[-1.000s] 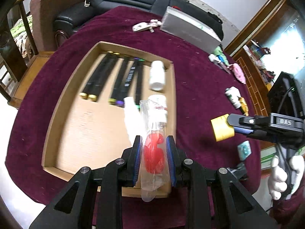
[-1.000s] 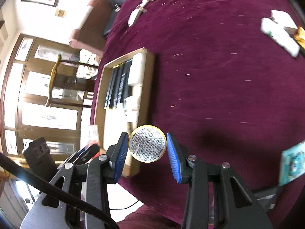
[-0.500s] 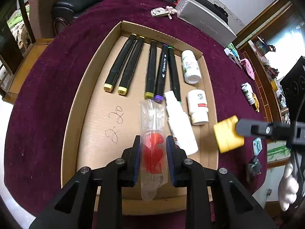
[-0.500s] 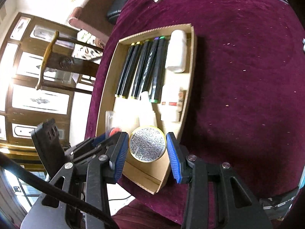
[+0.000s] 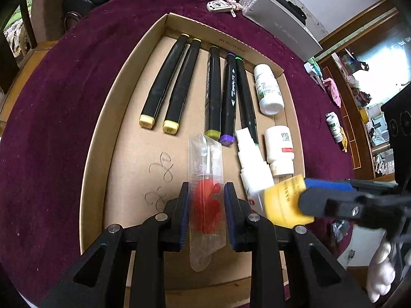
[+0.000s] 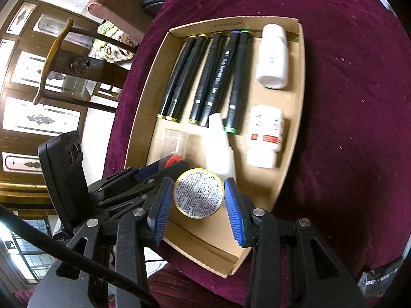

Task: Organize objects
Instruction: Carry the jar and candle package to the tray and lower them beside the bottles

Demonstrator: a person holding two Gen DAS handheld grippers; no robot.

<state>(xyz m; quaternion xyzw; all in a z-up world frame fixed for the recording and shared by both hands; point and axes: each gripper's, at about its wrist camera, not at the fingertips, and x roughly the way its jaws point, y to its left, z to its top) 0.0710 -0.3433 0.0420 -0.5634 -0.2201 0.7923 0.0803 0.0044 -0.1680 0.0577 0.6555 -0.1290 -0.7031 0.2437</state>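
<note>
Cardboard tray [image 5: 108,138] fills mid-frame in both views, markers [image 5: 213,92] lined up at its top. Left gripper [image 5: 206,211] is clamped on a clear packet [image 5: 205,169], long axis pointing upward toward them. Right gripper [image 6: 199,196] pinches a yellow jar [image 6: 198,196] over the tray's lower right.

A round table draped in deep maroon velvet cloth [image 5: 59,118] carries a shallow brown cardboard tray [image 5: 102,138] at its middle. Beyond the tray lie a white key fob with a pink charm [image 5: 221,5] and a long grey box [image 5: 278,23]. To the right sits a small white bottle [image 5: 333,125].
</note>
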